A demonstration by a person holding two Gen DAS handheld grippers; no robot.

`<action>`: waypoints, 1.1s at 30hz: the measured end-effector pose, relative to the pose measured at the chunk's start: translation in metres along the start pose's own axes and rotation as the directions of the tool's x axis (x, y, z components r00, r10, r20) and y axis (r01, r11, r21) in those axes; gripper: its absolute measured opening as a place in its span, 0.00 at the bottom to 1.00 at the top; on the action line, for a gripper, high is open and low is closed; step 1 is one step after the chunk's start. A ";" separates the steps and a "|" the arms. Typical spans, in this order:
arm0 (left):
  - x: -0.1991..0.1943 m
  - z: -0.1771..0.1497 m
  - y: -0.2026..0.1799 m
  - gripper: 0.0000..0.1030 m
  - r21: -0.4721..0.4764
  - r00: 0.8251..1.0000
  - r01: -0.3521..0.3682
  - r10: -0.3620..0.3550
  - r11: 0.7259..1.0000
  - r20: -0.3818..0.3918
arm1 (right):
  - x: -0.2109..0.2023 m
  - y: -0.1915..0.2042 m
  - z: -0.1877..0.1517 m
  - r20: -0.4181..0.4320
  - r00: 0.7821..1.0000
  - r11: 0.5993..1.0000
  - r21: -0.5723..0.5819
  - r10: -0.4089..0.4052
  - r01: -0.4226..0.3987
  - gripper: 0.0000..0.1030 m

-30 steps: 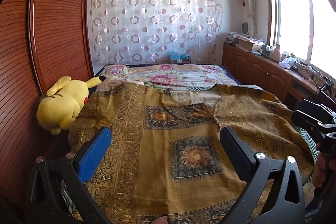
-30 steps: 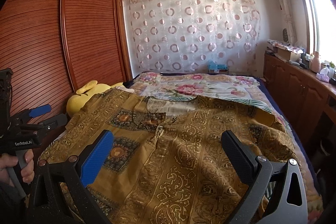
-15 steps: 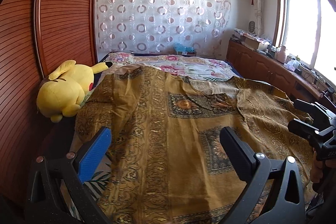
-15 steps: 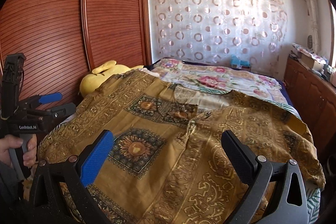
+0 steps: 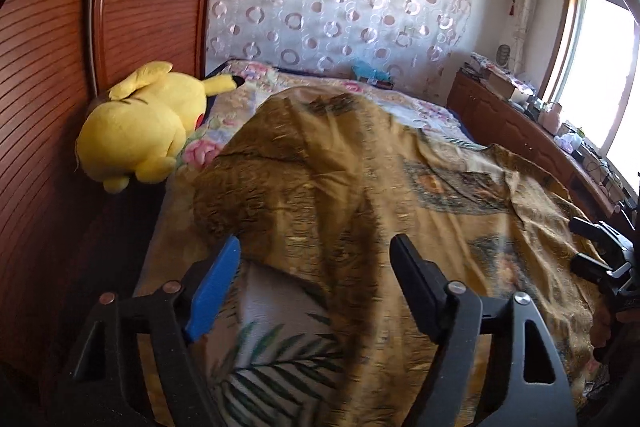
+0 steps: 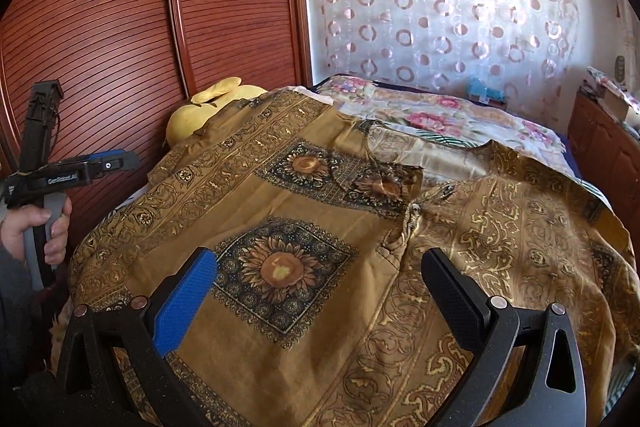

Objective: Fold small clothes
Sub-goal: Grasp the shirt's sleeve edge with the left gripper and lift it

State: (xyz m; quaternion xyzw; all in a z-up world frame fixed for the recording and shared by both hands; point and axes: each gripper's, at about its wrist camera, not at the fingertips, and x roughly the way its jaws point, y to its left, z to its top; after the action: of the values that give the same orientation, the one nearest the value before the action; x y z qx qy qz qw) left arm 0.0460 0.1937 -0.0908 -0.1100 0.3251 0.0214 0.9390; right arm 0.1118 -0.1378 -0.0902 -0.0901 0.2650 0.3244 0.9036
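Both grippers, the left gripper (jaws just been closing, nothing pinched yet) and the right gripper, hang unclenched over the golden patterned garment, spread unfolded on the bed directly beneath them, so folding seems barely begun.

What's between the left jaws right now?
In the left wrist view, the brown patterned shirt's edge and leaf-print bedding; the left gripper's jaws, just closing, aren't touching cloth.

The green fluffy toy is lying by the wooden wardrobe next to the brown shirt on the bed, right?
Not quite: the fluffy toy is yellow, not green, as the left wrist view shows. It does lie by the wooden wardrobe, next to the brown shirt on the bed.
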 end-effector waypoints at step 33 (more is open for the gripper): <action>0.008 0.048 -0.061 0.02 0.213 0.996 0.091 -0.088 0.973 -0.025 | 0.006 -0.005 0.005 0.001 0.999 0.999 0.021 0.035 -0.035 0.99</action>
State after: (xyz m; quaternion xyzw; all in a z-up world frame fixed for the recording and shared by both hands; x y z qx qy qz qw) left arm 0.0881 0.1445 -0.0466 -0.0228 0.3274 -0.0569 0.9429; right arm 0.1213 -0.1370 -0.0887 -0.0757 0.2696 0.3376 0.8987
